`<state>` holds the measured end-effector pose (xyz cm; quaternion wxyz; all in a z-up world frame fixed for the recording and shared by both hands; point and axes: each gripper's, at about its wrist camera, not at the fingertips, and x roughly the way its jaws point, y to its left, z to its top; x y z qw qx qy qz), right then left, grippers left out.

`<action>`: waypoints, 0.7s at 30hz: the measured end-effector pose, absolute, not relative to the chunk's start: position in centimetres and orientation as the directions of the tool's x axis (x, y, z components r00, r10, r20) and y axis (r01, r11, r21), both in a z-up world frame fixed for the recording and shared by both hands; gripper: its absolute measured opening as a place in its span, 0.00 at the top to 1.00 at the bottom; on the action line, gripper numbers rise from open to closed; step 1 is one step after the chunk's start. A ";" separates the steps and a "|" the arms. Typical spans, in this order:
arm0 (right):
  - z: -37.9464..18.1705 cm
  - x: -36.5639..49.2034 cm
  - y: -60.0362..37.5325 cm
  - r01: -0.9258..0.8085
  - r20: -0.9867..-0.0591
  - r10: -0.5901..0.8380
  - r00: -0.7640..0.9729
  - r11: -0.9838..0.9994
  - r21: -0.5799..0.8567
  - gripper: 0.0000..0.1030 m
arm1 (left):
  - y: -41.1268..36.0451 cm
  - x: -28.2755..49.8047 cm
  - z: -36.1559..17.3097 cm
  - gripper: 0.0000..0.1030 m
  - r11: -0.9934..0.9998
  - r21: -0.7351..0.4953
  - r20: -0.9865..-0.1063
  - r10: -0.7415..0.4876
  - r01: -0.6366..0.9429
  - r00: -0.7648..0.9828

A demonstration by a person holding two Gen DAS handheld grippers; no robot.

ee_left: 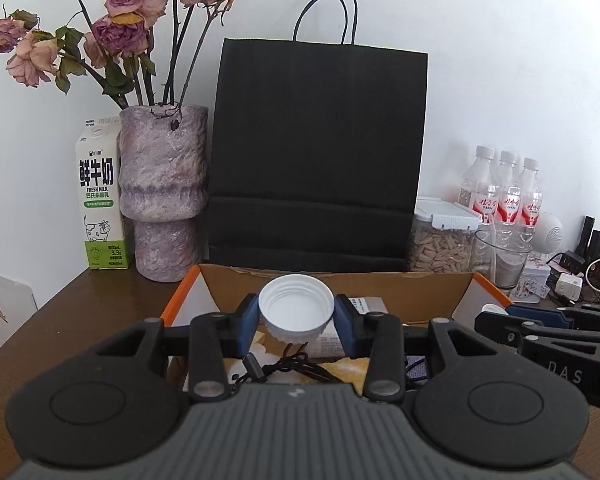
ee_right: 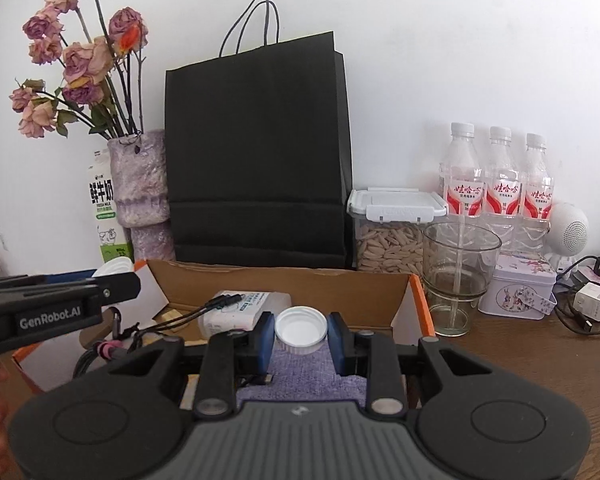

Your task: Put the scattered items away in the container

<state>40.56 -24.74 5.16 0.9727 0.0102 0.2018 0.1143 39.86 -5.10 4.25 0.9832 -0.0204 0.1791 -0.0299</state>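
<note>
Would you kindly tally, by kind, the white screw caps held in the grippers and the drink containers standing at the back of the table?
White ribbed plastic screw caps, one in the left gripper and one in the right gripper: 2
Clear plastic water bottles with red labels: 3
White and green milk carton: 1
Clear drinking glass: 1
Total: 7

Cardboard box (ee_right: 284,280) before paper bag (ee_right: 256,152); vase (ee_right: 140,184) left of bag, seed jar (ee_right: 392,236) right.

Wooden table (ee_right: 540,360) bears cardboard box (ee_right: 280,280), vase (ee_left: 162,192), bag (ee_left: 320,152).
</note>
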 end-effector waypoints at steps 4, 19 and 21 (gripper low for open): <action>5.2 40.1 -24.9 -0.223 -0.375 0.231 0.898 0.973 0.063 0.59 | -4.9 39.5 4.4 0.52 0.998 -0.048 -0.336 -0.064 0.051 0.940; 5.4 38.5 -24.8 -0.221 -0.355 0.214 0.910 0.975 0.022 0.00 | -4.3 37.0 5.1 0.00 1.000 -0.019 -0.243 0.001 -0.006 0.970; 5.4 38.1 -24.7 -0.228 -0.361 0.217 0.907 0.973 0.012 0.00 | -4.3 36.4 5.1 0.00 1.000 -0.025 -0.238 -0.007 0.001 0.971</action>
